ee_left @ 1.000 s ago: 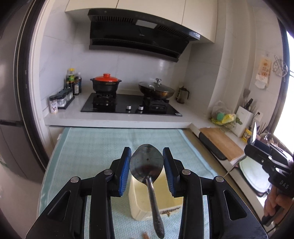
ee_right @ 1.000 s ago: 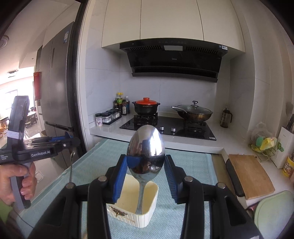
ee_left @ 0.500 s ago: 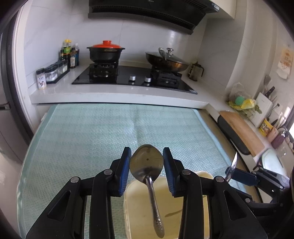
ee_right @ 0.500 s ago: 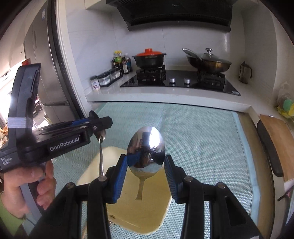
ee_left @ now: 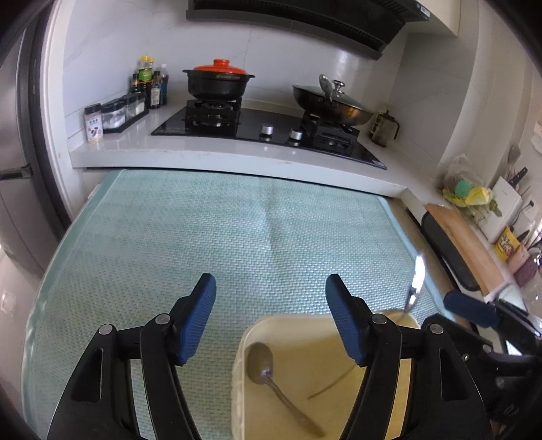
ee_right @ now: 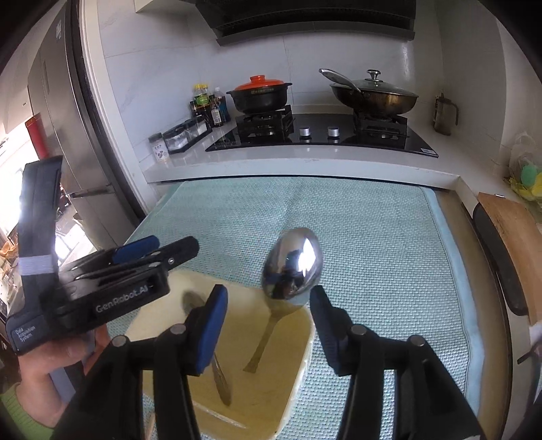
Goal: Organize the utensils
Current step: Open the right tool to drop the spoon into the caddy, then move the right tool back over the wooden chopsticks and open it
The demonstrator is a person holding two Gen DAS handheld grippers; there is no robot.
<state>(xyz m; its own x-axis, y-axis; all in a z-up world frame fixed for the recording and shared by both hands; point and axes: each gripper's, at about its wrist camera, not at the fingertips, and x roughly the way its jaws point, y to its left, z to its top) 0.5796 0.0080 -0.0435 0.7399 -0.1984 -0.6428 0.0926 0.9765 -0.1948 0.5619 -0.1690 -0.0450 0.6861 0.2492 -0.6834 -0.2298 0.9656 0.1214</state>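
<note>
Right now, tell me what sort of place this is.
A home kitchen, most likely: a gas hob carrying a black pot with an orange lid, a range hood above, and condiment bottles on the counter.

Landmark: tub [ee_left: 338,320] sits on the mat [ee_left: 210,233], near its front edge. Small spoon [ee_left: 261,362] lies inside the tub, left part, bowl toward the stove. Large spoon [ee_right: 293,267] stands tilted in the tub's right part, handle tip on the floor, bowl above the far rim. Behind the tub: bare mat, then the counter [ee_left: 111,154] with hob [ee_left: 267,130], pot [ee_left: 218,83] left, pan [ee_left: 330,101] right. Cutting board [ee_right: 518,237] right of the tub, off the mat.
</note>
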